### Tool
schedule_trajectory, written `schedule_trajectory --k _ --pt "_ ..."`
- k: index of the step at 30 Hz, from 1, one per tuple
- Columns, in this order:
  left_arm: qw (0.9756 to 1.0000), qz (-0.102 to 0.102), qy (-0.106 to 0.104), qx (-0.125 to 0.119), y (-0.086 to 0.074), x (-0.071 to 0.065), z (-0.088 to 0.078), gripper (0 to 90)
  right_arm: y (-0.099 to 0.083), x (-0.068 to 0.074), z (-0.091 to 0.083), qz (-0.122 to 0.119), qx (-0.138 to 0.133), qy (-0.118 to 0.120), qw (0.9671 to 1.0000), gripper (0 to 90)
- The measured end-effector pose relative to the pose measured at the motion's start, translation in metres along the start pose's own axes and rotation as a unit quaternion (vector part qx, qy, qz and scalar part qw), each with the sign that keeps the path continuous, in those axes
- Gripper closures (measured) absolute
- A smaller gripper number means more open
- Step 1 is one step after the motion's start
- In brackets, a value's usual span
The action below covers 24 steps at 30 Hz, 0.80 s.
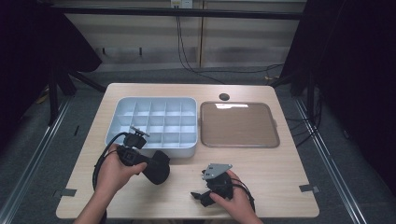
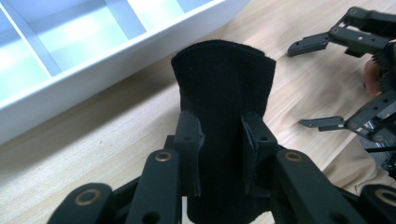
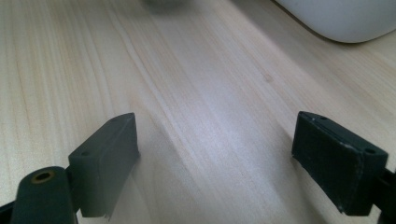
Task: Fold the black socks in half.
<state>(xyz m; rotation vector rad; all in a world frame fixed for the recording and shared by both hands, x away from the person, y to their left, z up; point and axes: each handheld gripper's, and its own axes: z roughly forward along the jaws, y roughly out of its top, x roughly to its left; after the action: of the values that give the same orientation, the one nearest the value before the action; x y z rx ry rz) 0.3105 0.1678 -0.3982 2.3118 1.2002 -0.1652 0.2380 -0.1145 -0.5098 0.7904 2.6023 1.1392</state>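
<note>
Left gripper [image 1: 156, 169] clamped on black cloth [image 2: 223, 93], held above table [image 1: 261, 172] just in front of white tray [image 1: 154, 123]. Right gripper [image 3: 219, 158] jaws wide apart, nothing between, low over table.

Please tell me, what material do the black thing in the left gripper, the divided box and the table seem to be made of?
Black piece: probably soft fabric or felt; matte, fuzzy, and it bends between the left gripper pads.
Divided box: apparently plastic; smooth, pale blue-white, with thin moulded walls.
Table: wood or wood-look laminate; light, with visible grain lines.
</note>
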Motion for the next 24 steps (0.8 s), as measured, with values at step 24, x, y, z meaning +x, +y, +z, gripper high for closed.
schedule_trajectory --k 24 --pt "0.9999 0.009 0.010 0.000 0.015 0.000 -0.029 71.4 0.000 0.000 0.000 -0.001 -0.002 -0.001 1.0000 13.8"
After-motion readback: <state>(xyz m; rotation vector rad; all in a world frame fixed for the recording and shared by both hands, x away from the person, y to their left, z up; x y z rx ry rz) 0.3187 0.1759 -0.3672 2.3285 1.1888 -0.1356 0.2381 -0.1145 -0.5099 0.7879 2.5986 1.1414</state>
